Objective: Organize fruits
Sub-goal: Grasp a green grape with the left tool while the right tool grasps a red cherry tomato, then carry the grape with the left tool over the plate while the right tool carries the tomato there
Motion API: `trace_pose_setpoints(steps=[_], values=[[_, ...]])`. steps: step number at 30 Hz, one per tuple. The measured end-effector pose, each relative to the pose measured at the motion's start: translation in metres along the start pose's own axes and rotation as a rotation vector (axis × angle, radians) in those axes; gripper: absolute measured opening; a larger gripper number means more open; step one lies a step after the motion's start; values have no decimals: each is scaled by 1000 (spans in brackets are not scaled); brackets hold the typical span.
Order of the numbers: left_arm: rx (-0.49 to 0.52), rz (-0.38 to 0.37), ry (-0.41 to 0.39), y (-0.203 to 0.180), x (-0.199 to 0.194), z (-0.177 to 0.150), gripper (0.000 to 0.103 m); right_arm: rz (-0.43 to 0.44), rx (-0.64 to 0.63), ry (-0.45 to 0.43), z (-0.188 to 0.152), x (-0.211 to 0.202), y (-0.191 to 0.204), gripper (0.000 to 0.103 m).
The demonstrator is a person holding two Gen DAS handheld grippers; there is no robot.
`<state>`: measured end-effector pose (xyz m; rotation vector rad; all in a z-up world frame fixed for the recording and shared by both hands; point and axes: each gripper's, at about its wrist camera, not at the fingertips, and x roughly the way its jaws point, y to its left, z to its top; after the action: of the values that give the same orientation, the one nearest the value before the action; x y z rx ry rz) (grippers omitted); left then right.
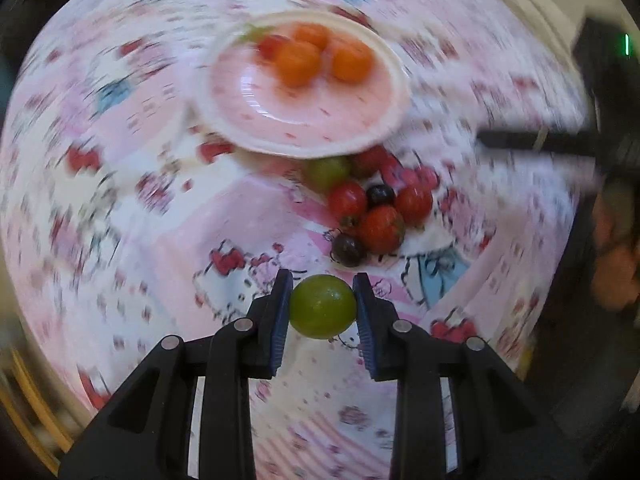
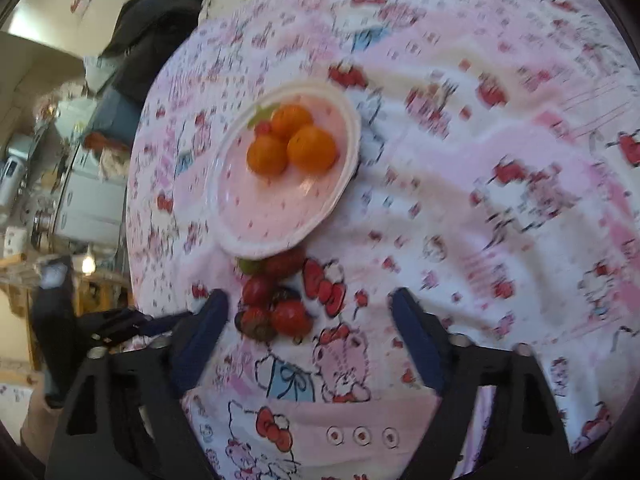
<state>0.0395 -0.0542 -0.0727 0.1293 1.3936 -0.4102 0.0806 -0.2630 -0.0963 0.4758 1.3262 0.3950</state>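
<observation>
My left gripper [image 1: 322,303] is shut on a green grape [image 1: 322,310], held above the patterned cloth. Just beyond it lies a pile of red cherry tomatoes [image 1: 380,220] with dark grapes [image 1: 347,249] and a second green grape [image 1: 327,170]. Further off, a pink plate [image 1: 304,120] holds three small oranges [image 1: 298,63] and a red berry [image 1: 270,46]. In the right wrist view my right gripper [image 2: 309,295] stands open over the cloth. The fruit pile [image 2: 292,316] lies just inside its left finger, untouched. The plate [image 2: 272,208] with the oranges [image 2: 308,148] is beyond.
A pink and white cartoon-print cloth [image 2: 480,200] covers the round table. Past the table's left edge are shelves and household clutter [image 2: 80,184]. A dark bundle [image 2: 152,36] sits at the far edge.
</observation>
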Motion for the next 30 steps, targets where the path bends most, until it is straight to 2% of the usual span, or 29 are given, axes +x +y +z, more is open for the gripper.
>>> trace_pose_setpoints(steps=[1,3,4,7,17,20,22,30], values=[[-59,3,-21,6,-5,0,27,5,-6,18,-1,5,1,65],[-161,-2,-56,24,-13,-3,27,16,-6,66,-2,19,3,56],[-216,-10,-78,31,-15,-9,27,29,7,94,-3,28,2,53],[-275,-10,-118,45,-23,-13,27,34,53,138,-3,45,-3,51],[-316,18,-148,56,-23,-8,27,14,41,173,-5,70,7,51],[-316,29,-151,56,-19,-6,27,-13,14,169,-7,73,10,46],[-315,31,-152,56,-18,-5,27,-12,12,175,-8,74,9,36],[-307,60,-166,56,-19,-5,27,30,3,142,-9,61,9,35]])
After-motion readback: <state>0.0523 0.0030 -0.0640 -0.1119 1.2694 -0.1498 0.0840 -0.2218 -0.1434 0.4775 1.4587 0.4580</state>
